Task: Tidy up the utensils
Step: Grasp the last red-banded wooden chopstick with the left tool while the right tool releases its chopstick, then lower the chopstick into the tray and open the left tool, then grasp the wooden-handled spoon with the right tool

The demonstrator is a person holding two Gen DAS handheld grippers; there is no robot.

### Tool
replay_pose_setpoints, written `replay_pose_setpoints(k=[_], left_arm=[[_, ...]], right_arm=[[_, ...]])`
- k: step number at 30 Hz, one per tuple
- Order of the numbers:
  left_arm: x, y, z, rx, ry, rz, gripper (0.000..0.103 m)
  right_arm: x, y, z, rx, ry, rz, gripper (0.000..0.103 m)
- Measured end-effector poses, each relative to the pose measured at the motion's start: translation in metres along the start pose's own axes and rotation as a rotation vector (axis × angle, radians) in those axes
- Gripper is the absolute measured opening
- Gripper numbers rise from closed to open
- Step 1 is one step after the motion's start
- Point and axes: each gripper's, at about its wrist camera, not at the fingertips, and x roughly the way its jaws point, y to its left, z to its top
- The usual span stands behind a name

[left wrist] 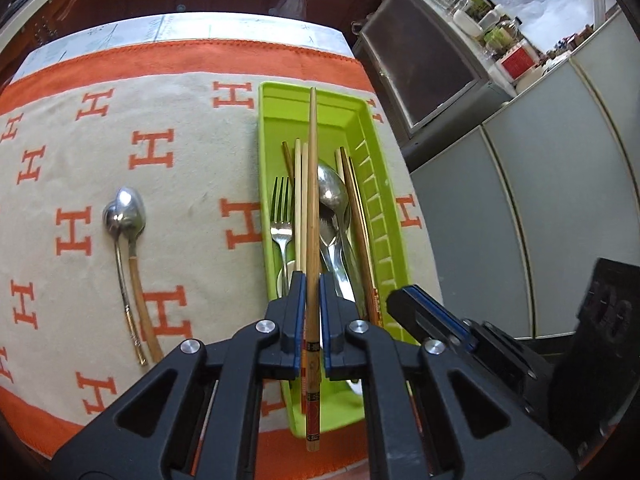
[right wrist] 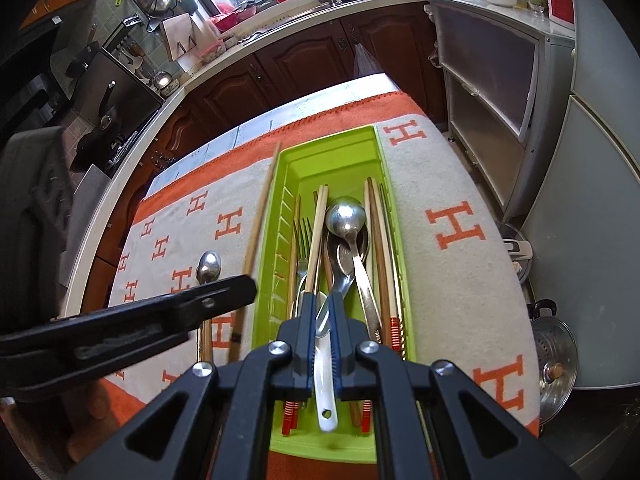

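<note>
My left gripper [left wrist: 312,284] is shut on a long wooden chopstick [left wrist: 313,184], held lengthwise over the green tray [left wrist: 320,116]. The tray holds a fork [left wrist: 282,216], metal spoons [left wrist: 332,196] and several chopsticks. My right gripper [right wrist: 322,304] is shut on a white spoon [right wrist: 326,400] by its handle, low over the near end of the tray [right wrist: 332,160]. Two metal spoons [left wrist: 124,212] lie side by side on the cloth left of the tray. In the right wrist view the held chopstick [right wrist: 260,216] shows beside the tray's left wall.
A beige cloth with orange H marks [left wrist: 152,148] covers the table. Dark wood kitchen cabinets [right wrist: 304,60] stand beyond its far edge, and grey cabinets [right wrist: 488,80] stand to the right. A steel pot [right wrist: 556,352] sits on the floor at the right.
</note>
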Motion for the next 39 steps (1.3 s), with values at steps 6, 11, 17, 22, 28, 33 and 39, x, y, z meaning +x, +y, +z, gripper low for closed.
replay_pose_setpoints(k=[6,11,17,22,28,33,39], left_arm=[[0.011,-0.003,-0.001,0.037,0.023,0.026,0.006],[-0.012,-0.003,-0.011,0.083,-0.023,0.055,0.032],[-0.036,0.015,-0.023,0.095,-0.045,0.070,0.038],[-0.050,0.041,-0.035,0.095,-0.075,0.138,0.038],[-0.059,0.078,-0.044,0.068,-0.100,0.202,0.038],[-0.062,0.108,-0.051,0.032,-0.106,0.245,0.038],[-0.063,0.139,-0.057,-0.004,-0.108,0.273,0.038]], right_arm=[[0.002,0.000,-0.002,-0.008,0.011,-0.007,0.006],[0.003,0.003,-0.002,-0.010,0.018,-0.007,0.006],[0.005,0.014,-0.004,-0.023,0.027,0.002,0.006],[0.007,0.028,-0.007,-0.050,0.042,0.007,0.006],[0.013,0.051,-0.011,-0.091,0.064,0.019,0.006],[0.023,0.073,-0.014,-0.130,0.094,0.030,0.006],[0.040,0.099,-0.019,-0.173,0.139,0.038,0.006]])
